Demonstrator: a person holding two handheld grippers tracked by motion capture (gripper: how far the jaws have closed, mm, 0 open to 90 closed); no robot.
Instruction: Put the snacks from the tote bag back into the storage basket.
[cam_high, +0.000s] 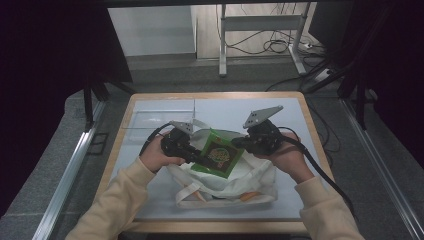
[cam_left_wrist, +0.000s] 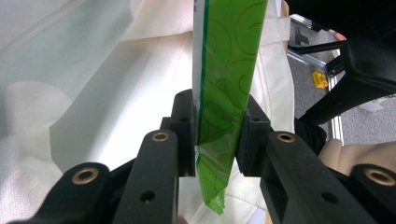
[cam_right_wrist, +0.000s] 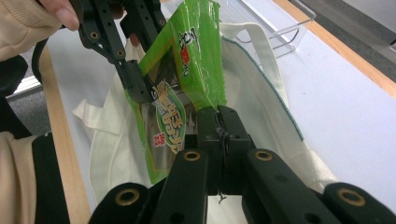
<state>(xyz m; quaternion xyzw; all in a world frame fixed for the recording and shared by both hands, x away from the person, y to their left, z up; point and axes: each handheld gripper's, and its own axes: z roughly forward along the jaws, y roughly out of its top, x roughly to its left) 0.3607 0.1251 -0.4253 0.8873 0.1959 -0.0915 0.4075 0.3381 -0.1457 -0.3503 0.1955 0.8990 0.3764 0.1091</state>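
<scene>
A green snack packet with a printed label hangs tilted over the mouth of a cream tote bag lying on the table. My left gripper is shut on the packet's left edge; in the left gripper view the jaws of this gripper pinch the thin green film between their pads. My right gripper is shut on the packet's upper right edge, and its jaws meet tight on the green foil. The left gripper also appears there, clamped on the packet's far side.
A clear plastic tray sits at the table's back left. The white tabletop has a wooden rim. Something orange peeks from the bag's front. The bag's handles lie spread on the table. Cables lie on the floor beyond.
</scene>
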